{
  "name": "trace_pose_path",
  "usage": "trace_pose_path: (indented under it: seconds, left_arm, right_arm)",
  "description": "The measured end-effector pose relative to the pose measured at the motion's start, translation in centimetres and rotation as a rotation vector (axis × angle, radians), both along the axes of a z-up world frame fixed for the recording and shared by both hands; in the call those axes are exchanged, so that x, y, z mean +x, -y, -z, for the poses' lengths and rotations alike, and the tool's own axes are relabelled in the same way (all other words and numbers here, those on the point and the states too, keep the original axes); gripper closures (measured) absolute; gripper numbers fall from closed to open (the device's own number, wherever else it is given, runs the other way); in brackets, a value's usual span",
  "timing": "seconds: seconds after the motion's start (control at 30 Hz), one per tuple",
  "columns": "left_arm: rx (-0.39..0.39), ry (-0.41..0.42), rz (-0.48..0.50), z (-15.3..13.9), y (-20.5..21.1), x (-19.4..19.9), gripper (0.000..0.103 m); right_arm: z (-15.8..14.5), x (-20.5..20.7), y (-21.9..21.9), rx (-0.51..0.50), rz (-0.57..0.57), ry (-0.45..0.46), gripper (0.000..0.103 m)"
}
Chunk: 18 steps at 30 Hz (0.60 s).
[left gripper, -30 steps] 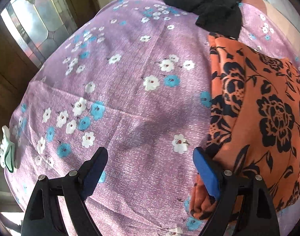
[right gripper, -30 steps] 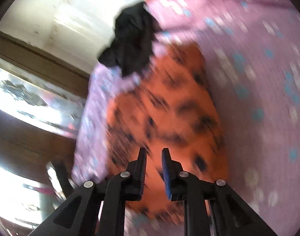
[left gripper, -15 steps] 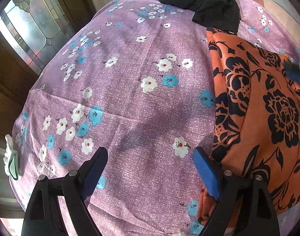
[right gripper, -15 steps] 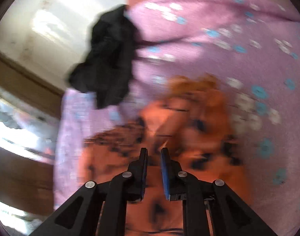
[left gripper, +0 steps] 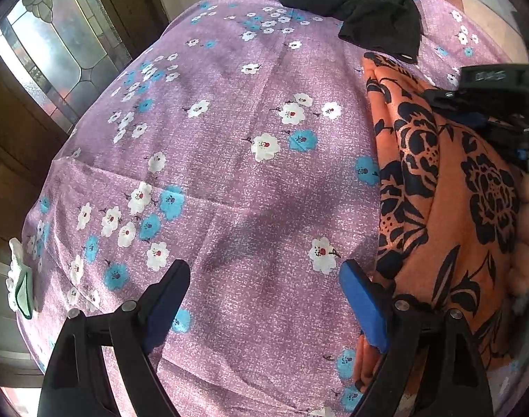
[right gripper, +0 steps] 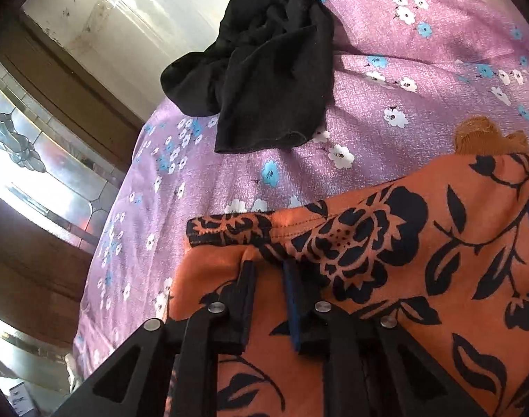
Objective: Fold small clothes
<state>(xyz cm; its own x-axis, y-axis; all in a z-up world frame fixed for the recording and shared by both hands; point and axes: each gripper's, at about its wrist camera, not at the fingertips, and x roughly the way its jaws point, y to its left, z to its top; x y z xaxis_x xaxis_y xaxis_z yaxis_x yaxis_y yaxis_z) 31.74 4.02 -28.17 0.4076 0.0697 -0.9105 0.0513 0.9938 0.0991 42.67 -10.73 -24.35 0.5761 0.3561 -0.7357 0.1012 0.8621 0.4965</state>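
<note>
An orange garment with black flowers (left gripper: 448, 215) lies on the purple flowered cloth (left gripper: 229, 160), at the right of the left wrist view. My left gripper (left gripper: 264, 288) is open and empty, hovering over the cloth just left of the garment's edge. My right gripper (right gripper: 269, 271) is low on the garment (right gripper: 386, 243), its jaws nearly closed with a fold of the orange fabric bunched between them near the garment's far edge. It shows at the right edge of the left wrist view (left gripper: 486, 104). A crumpled black garment (left gripper: 361, 3) lies at the far end, also in the right wrist view (right gripper: 264, 69).
A wooden door with leaded glass panels (left gripper: 56, 45) stands to the left of the covered surface. A small white and green object (left gripper: 21, 285) sits off the cloth's left edge. A pale wall (right gripper: 125, 10) lies beyond the black garment.
My right gripper has swung and come down onto the orange garment's far part, its jaws now at the fabric. It has entered the left wrist view. My left gripper has stayed open, shifting slightly.
</note>
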Motion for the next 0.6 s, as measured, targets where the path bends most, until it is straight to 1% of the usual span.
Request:
trace_pose_path:
  seconds: [0.07, 0.13, 0.17, 0.2, 0.23, 0.27, 0.3, 0.33, 0.37, 0.4, 0.43, 0.5, 0.6]
  left_arm:
    - [0.000, 0.000, 0.000, 0.0, -0.1, 0.2, 0.015]
    - [-0.001, 0.001, -0.001, 0.0, 0.0, 0.2, 0.015]
    - [-0.003, 0.000, -0.004, 0.0, 0.0, 0.1, 0.015]
    - [-0.004, 0.000, -0.007, 0.0, -0.1, 0.2, 0.015]
    - [-0.001, 0.002, -0.009, 0.0, 0.0, 0.2, 0.015]
    - [0.003, 0.004, -0.009, 0.0, 0.0, 0.2, 0.015]
    - [0.007, 0.007, -0.009, 0.0, 0.1, 0.1, 0.015]
    - [0.008, 0.011, -0.008, 0.0, 0.2, 0.1, 0.015]
    - [-0.001, 0.011, -0.005, 0.0, 0.3, 0.0, 0.015]
    - [-0.010, 0.006, -0.001, 0.0, 0.4, 0.0, 0.015]
    - [-0.011, 0.002, -0.002, 0.0, 0.6, 0.0, 0.015]
    - [0.005, 0.013, -0.005, -0.1, 0.7, -0.1, 0.015]
    - [0.016, 0.018, -0.006, -0.2, 0.9, -0.2, 0.015]
  right_arm:
    - [-0.8, -0.5, 1.3, 0.056, 0.017, -0.013, 0.082]
    - [-2.0, -1.9, 2.9, 0.106, 0.058, 0.040, 0.082]
    - [-2.8, -2.9, 3.9, 0.106, 0.085, 0.079, 0.082]
    - [-3.5, -3.8, 5.1, 0.080, 0.115, 0.110, 0.082]
    - [-3.9, -4.4, 5.9, 0.049, 0.139, 0.123, 0.081]
    - [-4.0, -4.8, 7.0, -0.003, 0.176, 0.124, 0.076]
    - [-3.7, -4.9, 7.9, -0.038, 0.204, 0.104, 0.071]
    - [-2.3, -4.6, 9.1, -0.069, 0.244, 0.033, 0.062]
    - [-0.6, -4.2, 10.0, -0.064, 0.252, -0.036, 0.062]
    - [1.5, -3.5, 10.5, -0.032, 0.226, -0.094, 0.062]
    - [1.7, -3.6, 10.6, -0.046, 0.209, -0.043, 0.063]
    - [1.6, -3.1, 10.0, -0.092, 0.199, -0.054, 0.063]
    - [1.5, -2.3, 8.3, -0.211, 0.186, -0.045, 0.062]
